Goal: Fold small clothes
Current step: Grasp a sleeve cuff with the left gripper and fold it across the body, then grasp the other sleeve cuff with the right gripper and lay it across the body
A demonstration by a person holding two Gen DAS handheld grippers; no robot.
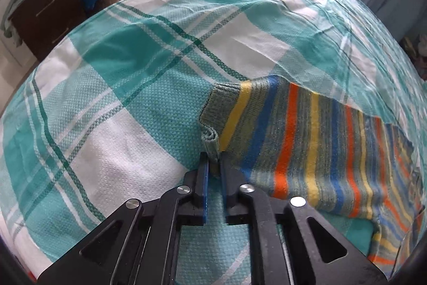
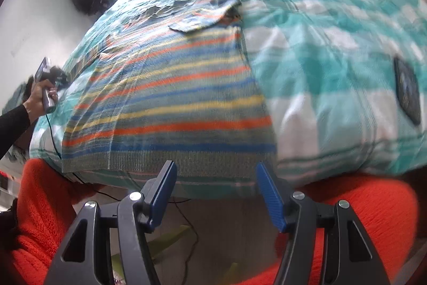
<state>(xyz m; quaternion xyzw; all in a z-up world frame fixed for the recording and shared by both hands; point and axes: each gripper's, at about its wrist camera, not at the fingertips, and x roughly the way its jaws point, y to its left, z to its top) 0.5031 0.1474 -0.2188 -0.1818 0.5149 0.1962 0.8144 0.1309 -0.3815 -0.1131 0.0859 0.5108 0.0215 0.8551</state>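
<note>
The striped sweater point(image 1: 307, 140) lies spread on the teal checked bedsheet point(image 1: 112, 103), and the folding looks barely begun: body flat, a sleeve out toward three o'clock in the left wrist view, no finished fold visible. In that view the left gripper point(image 1: 213, 159) pinches the ribbed cuff point(image 1: 212, 142) just ahead at twelve o'clock, the knit bunched into a small roll between narrow-set jaws; I judge this the first sleeve fold. Only this view shows that pinch up close, plus the dresser point(image 1: 45, 15) heaped with clothes at ten o'clock. The right wrist view, somewhat blurred, shows what the first cannot: the whole sweater point(image 2: 170, 103), its ribbed hem at the bed's near edge, the other sleeve folded across at twelve o'clock, the person's left hand point(image 2: 42, 95) at nine o'clock, and the right gripper point(image 2: 216, 175) spread wide, empty, just off the hem.
</note>
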